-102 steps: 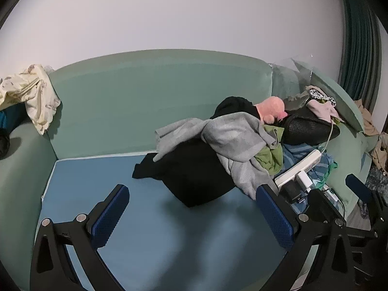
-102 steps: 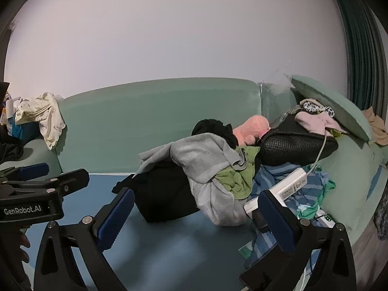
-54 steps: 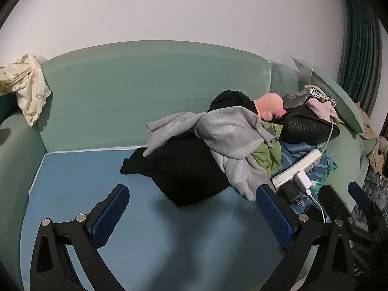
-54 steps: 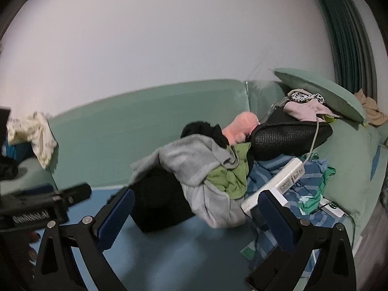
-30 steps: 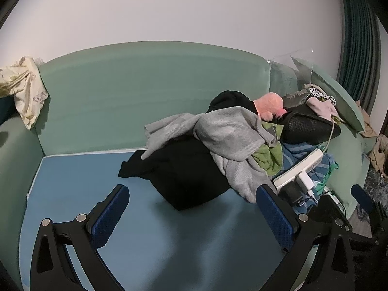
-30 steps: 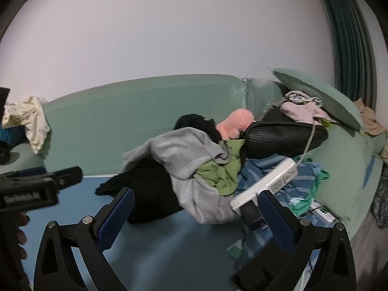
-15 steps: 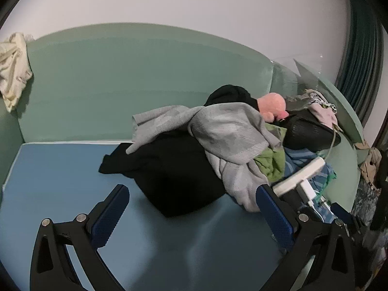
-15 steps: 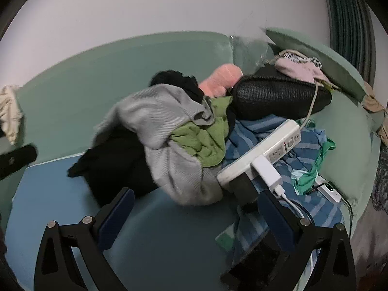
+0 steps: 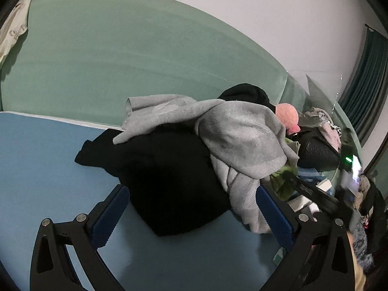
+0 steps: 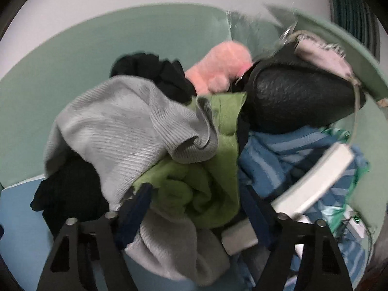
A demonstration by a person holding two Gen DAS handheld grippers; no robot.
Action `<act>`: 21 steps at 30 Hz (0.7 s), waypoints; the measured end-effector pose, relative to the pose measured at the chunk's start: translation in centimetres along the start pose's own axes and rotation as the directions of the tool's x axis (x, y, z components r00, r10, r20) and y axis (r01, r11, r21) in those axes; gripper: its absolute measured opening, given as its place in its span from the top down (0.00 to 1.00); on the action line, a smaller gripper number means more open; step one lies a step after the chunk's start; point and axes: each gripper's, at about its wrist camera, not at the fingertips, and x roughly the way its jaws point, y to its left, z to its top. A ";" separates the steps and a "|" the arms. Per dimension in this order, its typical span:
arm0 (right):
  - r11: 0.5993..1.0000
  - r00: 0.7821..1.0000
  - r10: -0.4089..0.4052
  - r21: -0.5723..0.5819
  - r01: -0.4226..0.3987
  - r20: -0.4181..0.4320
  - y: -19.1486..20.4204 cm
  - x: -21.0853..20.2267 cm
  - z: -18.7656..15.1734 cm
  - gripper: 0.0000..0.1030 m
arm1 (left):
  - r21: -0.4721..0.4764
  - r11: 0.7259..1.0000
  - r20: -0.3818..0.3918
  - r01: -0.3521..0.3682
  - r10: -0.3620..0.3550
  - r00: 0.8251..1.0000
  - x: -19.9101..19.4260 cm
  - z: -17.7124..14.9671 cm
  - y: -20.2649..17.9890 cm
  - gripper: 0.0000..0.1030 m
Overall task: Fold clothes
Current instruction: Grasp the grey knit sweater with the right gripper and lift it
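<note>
Closing in on the heap, the right gripper (image 10: 195, 208) now sits right over the green garment (image 10: 194, 189), where a second ago it looked at the whole sofa from well back. Its jaws, spread wide until a moment ago, are closing with a bunched fold of green cloth between them; whether the pads already press it I cannot tell. The grey sweater (image 10: 116, 126) lies draped over the green piece and the black garment (image 9: 169, 181), so it may drag along when the green one is pulled. The left gripper (image 9: 191, 215) has come lower and nearer too, jaws spread and empty, just short of the black garment on the blue sofa seat (image 9: 36, 165). Folding has not begun; this looks like picking the first piece.
</note>
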 end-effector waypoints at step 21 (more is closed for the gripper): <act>0.971 0.974 0.226 -0.082 -0.224 0.008 -0.9 -8.4 -5.3 0.49 | -0.054 0.987 -0.116 0.153 -0.159 0.980 -0.9 -3.5 -1.5 0.00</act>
